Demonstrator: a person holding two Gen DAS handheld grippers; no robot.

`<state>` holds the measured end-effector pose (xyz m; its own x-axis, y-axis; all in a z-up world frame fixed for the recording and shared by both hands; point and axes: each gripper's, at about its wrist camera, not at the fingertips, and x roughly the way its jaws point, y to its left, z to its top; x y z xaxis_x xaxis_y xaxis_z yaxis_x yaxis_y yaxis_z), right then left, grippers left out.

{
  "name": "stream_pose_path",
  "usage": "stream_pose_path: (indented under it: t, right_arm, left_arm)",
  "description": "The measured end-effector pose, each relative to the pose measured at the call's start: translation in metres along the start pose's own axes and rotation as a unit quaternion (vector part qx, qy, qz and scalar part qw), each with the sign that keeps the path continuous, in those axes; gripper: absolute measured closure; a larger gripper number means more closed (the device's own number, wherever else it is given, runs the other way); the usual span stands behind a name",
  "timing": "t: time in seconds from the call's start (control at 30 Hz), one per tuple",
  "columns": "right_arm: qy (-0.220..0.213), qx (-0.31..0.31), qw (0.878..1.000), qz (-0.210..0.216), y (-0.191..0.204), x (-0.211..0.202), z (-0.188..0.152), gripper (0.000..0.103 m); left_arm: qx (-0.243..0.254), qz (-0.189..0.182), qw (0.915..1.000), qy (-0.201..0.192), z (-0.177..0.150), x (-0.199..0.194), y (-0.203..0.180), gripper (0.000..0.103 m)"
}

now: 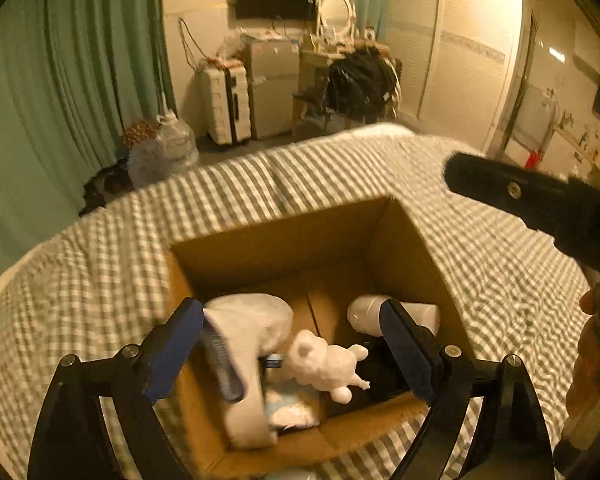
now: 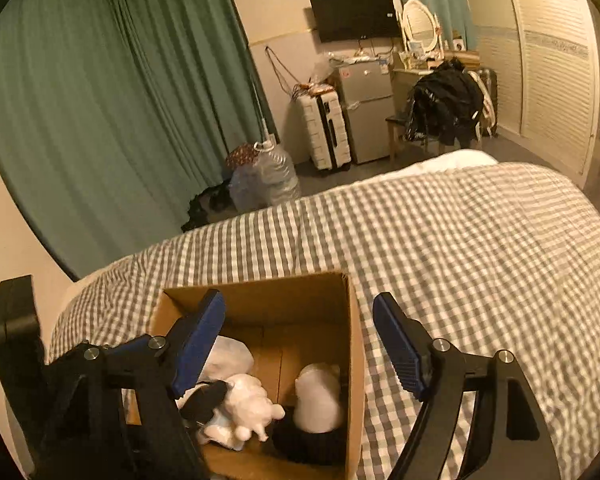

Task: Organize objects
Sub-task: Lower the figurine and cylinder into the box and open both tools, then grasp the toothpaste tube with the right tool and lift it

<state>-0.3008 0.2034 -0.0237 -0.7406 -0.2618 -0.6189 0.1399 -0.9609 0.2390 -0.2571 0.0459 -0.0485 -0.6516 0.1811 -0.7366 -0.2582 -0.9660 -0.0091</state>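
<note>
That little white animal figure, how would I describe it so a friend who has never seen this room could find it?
Start at the bed with the grey-and-white checked cover, then the open cardboard box standing on it. The white animal figure lies on its side near the box's middle. Unlike the smooth white bottle and soft pale slipper beside it, it has ears and stubby legs.
</note>
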Motion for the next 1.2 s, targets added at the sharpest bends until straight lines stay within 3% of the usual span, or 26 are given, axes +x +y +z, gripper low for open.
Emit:
stream_pose_path:
  t: [0.03, 0.33, 0.47, 0.6, 0.87, 1.03, 1.2]
  right_arm:
    - [-0.005, -0.004, 1.000, -0.002, 0.004, -0.009, 0.003, 0.026]
    - [-0.058, -0.050, 0.997, -0.018, 0.053, -0.110, 0.012, 0.026]
    - [-0.074, -0.064, 0.995, -0.017, 0.071, -0.145, 0.004, 0.026]
    - [-0.075, -0.084, 0.993, -0.019, 0.085, -0.172, -0.014, 0.021]
    - [-0.038, -0.107, 0.993, -0.008, 0.098, -0.167, -0.064, 0.021]
    - [0.008, -0.123, 0.992, -0.010, 0.096, -0.129, -0.103, 0.021]
    - [0.081, -0.141, 0.987, -0.009, 0.090, -0.071, -0.146, 0.021]
  left_arm:
    - [-0.002, 0.005, 0.9999, -0.009, 0.001, -0.014, 0.003, 0.004]
    - [0.000, 0.037, 0.9961, -0.080, -0.005, -0.127, 0.021, 0.002]
    - [-0.004, 0.053, 0.9933, -0.102, -0.017, -0.162, 0.028, 0.001]
    - [-0.025, 0.046, 0.9926, -0.109, -0.033, -0.181, 0.040, 0.001]
    - [-0.041, 0.082, 0.9925, -0.081, -0.082, -0.174, 0.058, 0.001]
    - [-0.068, 0.084, 0.9935, -0.038, -0.125, -0.140, 0.068, 0.001]
    - [-0.066, 0.103, 0.9925, 0.008, -0.160, -0.090, 0.070, 0.001]
